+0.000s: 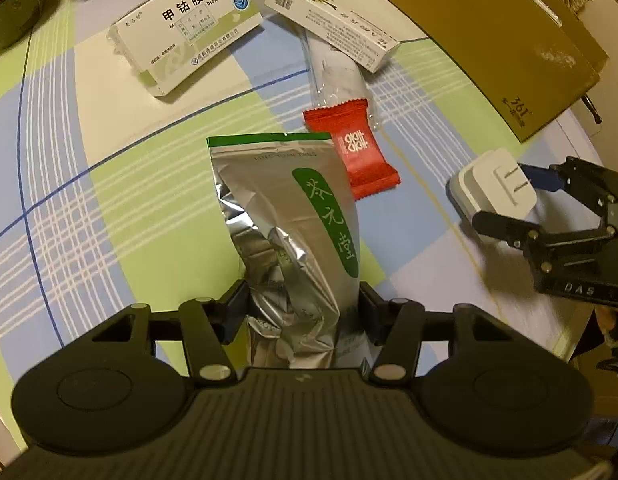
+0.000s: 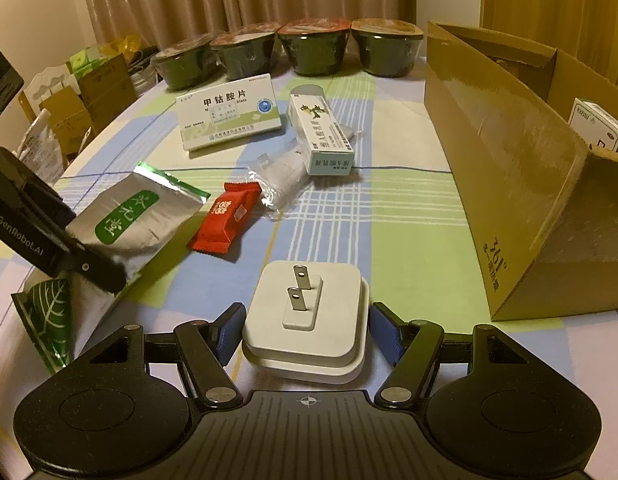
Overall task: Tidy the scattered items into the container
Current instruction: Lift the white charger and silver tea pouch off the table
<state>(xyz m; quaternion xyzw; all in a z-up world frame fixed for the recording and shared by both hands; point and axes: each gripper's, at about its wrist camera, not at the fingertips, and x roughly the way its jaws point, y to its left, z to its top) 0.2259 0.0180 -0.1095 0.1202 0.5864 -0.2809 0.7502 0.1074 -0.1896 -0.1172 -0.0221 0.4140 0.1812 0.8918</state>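
A silver foil pouch (image 1: 293, 216) with a green label sticks out between my left gripper's (image 1: 303, 304) fingers, which are shut on its crumpled lower end. The right wrist view shows that gripper (image 2: 97, 272) clamping the pouch (image 2: 137, 216) just above the table. My right gripper (image 2: 307, 332) has its blue pads (image 2: 229, 332) pressed against both sides of a white plug adapter (image 2: 309, 320), prongs up. The adapter (image 1: 493, 188) and right gripper (image 1: 513, 200) also show at the right of the left wrist view. The open cardboard box (image 2: 509, 184) stands on the right.
A red candy wrapper (image 2: 225, 220), a clear plastic packet (image 2: 281, 176), a large white medicine box (image 2: 229, 116) and a smaller box (image 2: 321, 136) lie on the checked cloth. Dark bowls (image 2: 309, 48) line the back. A green leaf packet (image 2: 45, 320) lies near left. A white-green carton (image 2: 597, 128) sits inside the cardboard box.
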